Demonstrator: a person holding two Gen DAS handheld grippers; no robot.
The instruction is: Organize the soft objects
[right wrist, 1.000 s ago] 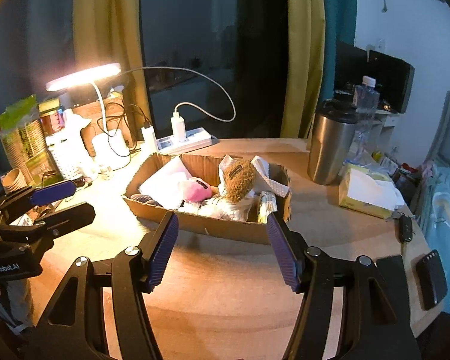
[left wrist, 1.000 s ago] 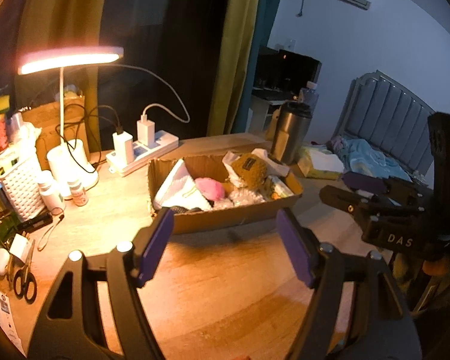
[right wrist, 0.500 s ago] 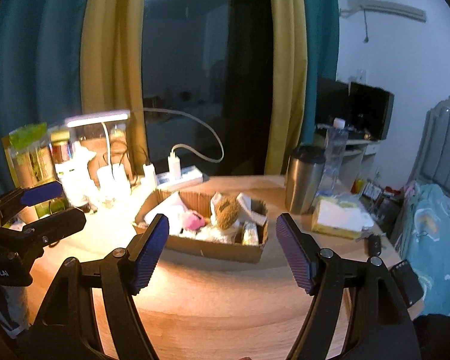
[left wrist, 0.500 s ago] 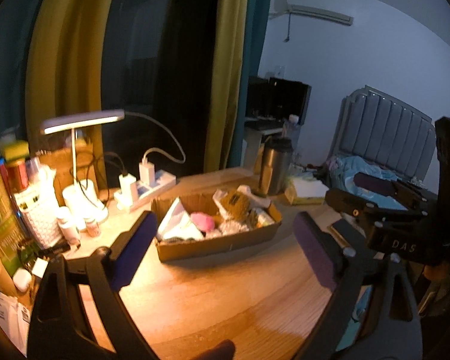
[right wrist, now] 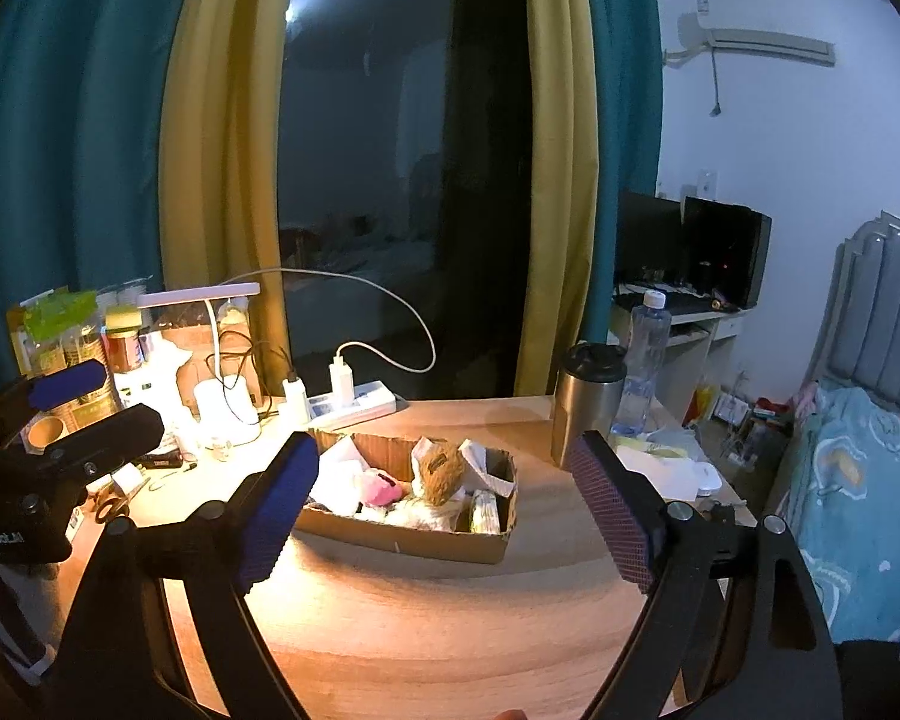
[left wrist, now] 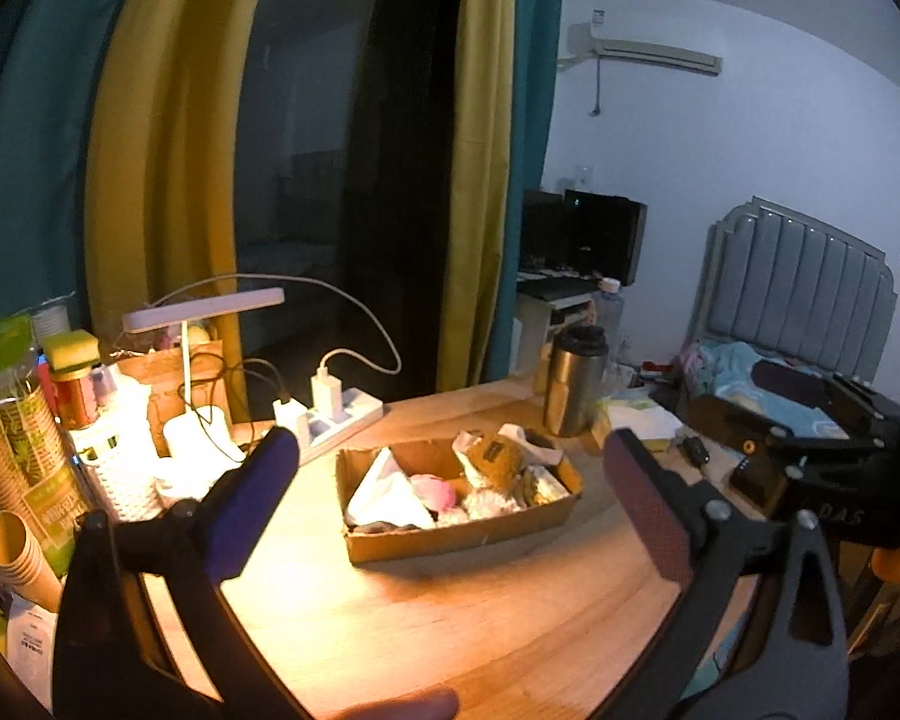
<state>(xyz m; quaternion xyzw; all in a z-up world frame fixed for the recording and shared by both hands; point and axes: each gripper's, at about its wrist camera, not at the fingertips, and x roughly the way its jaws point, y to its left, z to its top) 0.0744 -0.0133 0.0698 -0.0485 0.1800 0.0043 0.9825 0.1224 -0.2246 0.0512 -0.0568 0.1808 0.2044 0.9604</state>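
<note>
A shallow cardboard box [left wrist: 450,531] [right wrist: 414,537] sits on the round wooden table [left wrist: 438,618] [right wrist: 450,612], filled with soft things: a brown plush toy [left wrist: 495,456] [right wrist: 439,469], a pink plush [left wrist: 435,489] [right wrist: 379,487], white cloths [left wrist: 384,486] and small packets. My left gripper [left wrist: 450,492] hangs raised above the near side of the table, well short of the box; its jaws are opening wide with nothing between them. My right gripper [right wrist: 447,495] hovers likewise, jaws opening and empty. Each gripper shows at the edge of the other's view.
A lit desk lamp [left wrist: 201,312], a power strip [left wrist: 336,414] with chargers and cables, bottles, paper cups [left wrist: 15,546] and scissors crowd the table's left. A steel tumbler [left wrist: 573,381] [right wrist: 588,402], water bottle [right wrist: 645,354] and tissue pack stand right of the box. A bed [right wrist: 858,480] lies at right.
Both grippers rose and drew back from the box, which now looks smaller and farther. Both pairs of jaws spread wider. The views tilted up to take in more curtain and wall.
</note>
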